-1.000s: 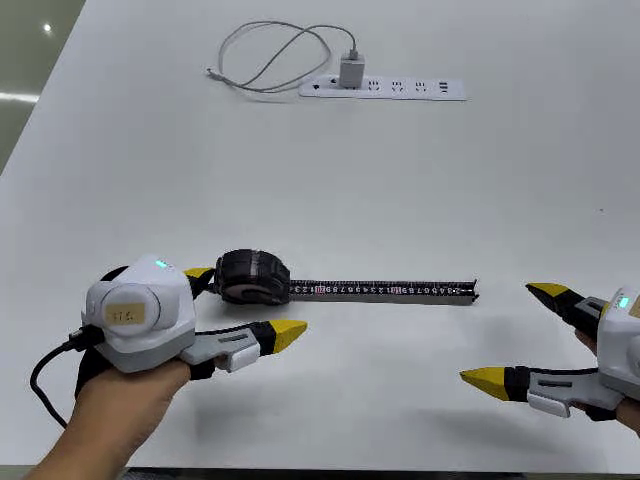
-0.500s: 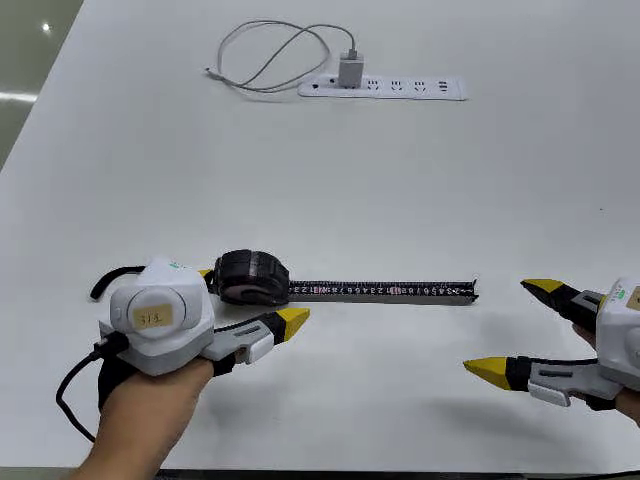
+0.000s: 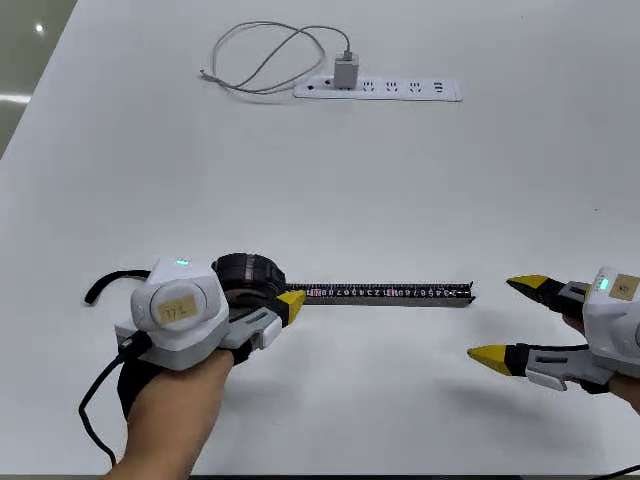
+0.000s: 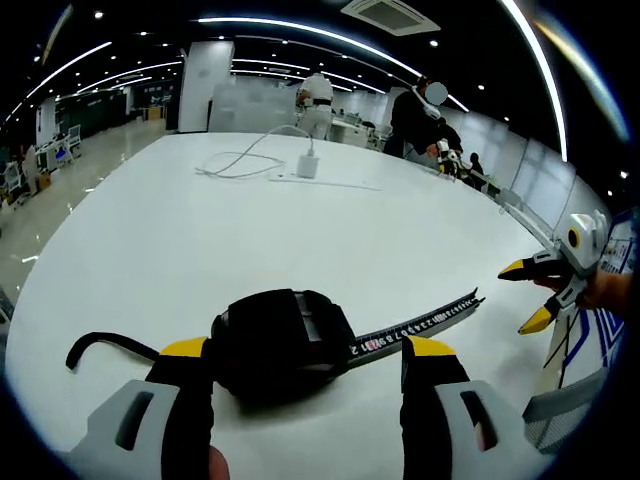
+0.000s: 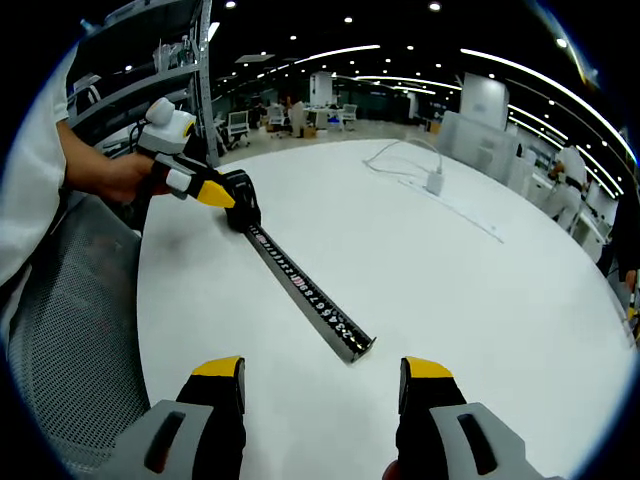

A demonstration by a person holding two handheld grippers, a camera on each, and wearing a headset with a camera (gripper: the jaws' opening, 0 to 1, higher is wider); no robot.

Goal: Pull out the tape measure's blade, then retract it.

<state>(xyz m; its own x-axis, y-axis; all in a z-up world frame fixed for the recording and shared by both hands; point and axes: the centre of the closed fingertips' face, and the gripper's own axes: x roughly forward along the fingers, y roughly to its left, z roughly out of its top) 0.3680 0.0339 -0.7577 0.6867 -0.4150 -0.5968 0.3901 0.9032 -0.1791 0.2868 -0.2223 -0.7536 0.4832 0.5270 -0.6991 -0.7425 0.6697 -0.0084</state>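
Left claw (image 4: 307, 347) apart, straddling tape measure (image 3: 250, 275), lower left of head view. Blade (image 3: 390, 292) extended flat on worktop (image 3: 400, 200). Right claw (image 3: 508, 319) apart, lower right, past blade tip.

A white table (image 3: 420, 200) is seen, with a black tape measure (image 3: 248, 274) laid near its front edge and the blade (image 3: 390, 292) extended flat. A white power strip (image 3: 410, 89), with a charger (image 3: 346, 71) and looped cable (image 3: 262, 55), is set at the far side.

You face a broad white table (image 3: 450, 190), glossy floor (image 3: 22, 70) upper left, ceiling light strips (image 4: 300, 24) overhead.
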